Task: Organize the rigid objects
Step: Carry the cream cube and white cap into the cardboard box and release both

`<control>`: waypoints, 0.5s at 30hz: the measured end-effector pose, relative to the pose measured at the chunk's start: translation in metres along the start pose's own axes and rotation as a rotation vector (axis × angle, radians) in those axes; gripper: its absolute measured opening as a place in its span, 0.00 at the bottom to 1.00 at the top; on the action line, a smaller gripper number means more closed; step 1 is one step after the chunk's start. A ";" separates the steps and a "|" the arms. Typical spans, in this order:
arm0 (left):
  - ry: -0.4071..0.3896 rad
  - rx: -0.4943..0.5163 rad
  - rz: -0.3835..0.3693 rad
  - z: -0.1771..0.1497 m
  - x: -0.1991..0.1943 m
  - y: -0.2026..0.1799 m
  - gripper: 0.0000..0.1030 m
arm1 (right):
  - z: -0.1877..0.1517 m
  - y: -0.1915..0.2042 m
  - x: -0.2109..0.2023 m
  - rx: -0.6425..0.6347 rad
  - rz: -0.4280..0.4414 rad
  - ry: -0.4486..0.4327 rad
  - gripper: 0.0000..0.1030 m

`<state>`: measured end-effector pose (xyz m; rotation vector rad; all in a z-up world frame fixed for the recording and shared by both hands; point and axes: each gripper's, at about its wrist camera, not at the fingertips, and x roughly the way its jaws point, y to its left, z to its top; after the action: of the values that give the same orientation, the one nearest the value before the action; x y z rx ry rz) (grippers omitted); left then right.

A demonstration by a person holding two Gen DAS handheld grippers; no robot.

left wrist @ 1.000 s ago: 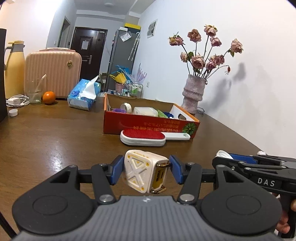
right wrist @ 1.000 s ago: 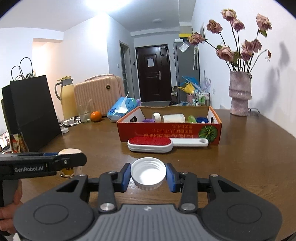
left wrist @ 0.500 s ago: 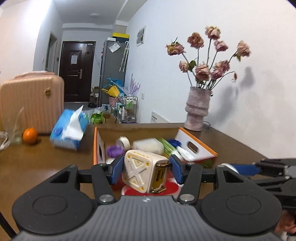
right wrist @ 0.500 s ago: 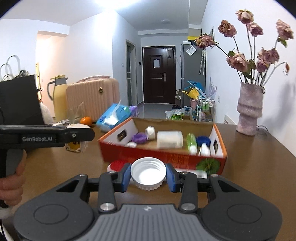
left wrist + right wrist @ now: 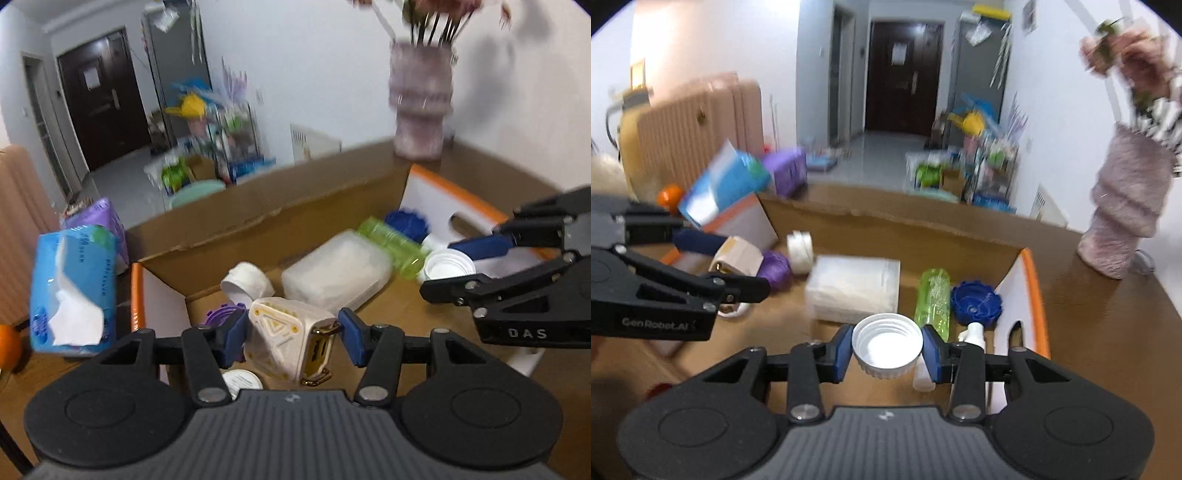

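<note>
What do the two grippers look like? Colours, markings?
Both match: black linkage arms with silver pivot pins, blue finger pads, a grey ribbed body flanked by two round black discs. In the right wrist view the left gripper reads "GenRobot.AI" in white; in the left wrist view the right gripper reads "DAS". No cables or sleeves visible.

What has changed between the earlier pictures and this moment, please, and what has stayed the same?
Both grippers have travelled forward from low over the table to above the open cardboard box, so the red lint brush in front of it has left view. Nothing was released: the left gripper still clamps the cream charger, the right gripper the white cap. The box contents look unmoved.
</note>
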<state>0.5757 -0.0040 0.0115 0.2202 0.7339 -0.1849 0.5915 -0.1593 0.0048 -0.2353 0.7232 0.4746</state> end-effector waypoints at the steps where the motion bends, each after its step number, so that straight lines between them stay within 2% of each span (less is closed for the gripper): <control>1: 0.036 0.004 0.004 0.002 0.010 0.001 0.54 | 0.004 -0.001 0.009 0.002 0.002 0.020 0.38; 4: 0.103 -0.002 -0.005 0.003 0.031 0.004 0.54 | 0.010 -0.008 0.033 0.048 0.005 0.057 0.39; 6: 0.098 0.009 -0.007 0.000 0.032 0.003 0.55 | 0.010 -0.009 0.037 0.051 0.001 0.044 0.43; 7: 0.086 0.003 -0.019 -0.001 0.030 0.005 0.60 | 0.010 -0.007 0.036 0.044 -0.004 0.043 0.44; 9: 0.074 0.004 -0.029 -0.002 0.028 0.006 0.64 | 0.009 -0.005 0.035 0.024 -0.001 0.038 0.47; 15: 0.072 -0.004 -0.019 0.004 0.027 0.004 0.64 | 0.009 -0.004 0.035 0.028 -0.015 0.038 0.47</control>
<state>0.5986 -0.0034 -0.0034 0.2166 0.8077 -0.1940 0.6214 -0.1475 -0.0130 -0.2242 0.7647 0.4471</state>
